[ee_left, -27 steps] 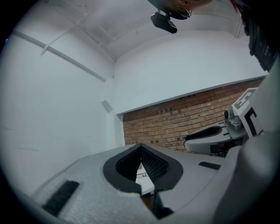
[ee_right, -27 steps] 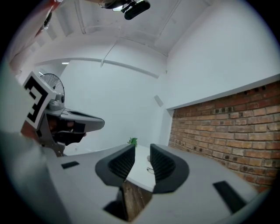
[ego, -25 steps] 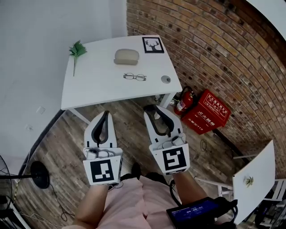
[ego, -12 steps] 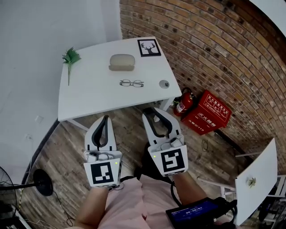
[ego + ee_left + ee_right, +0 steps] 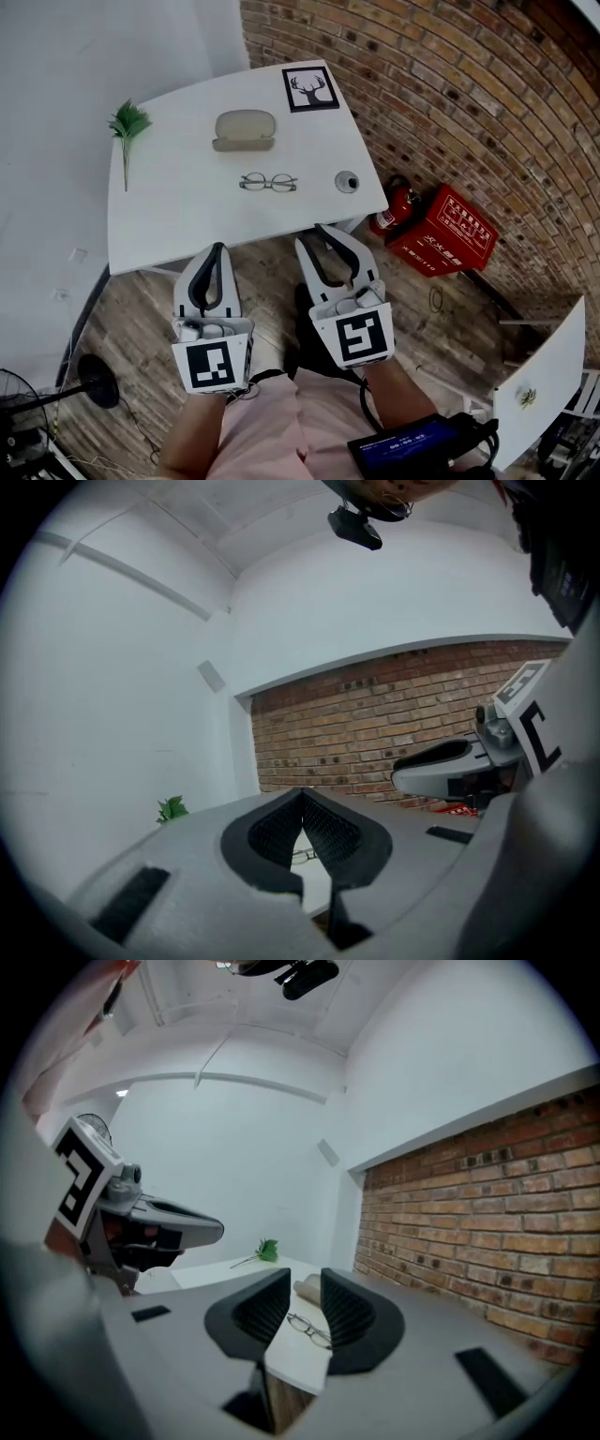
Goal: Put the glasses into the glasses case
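Lying on table [image 5: 159, 220], glasses [image 5: 268, 183] well ahead of left tool [image 5: 219, 247] — closed — and right tool [image 5: 321, 232], parted, empty.

My left jaws hide most of the glasses [image 5: 303, 854]; the round thing [image 5: 347, 181] on the surface [image 5: 178, 202] is too small to identify.
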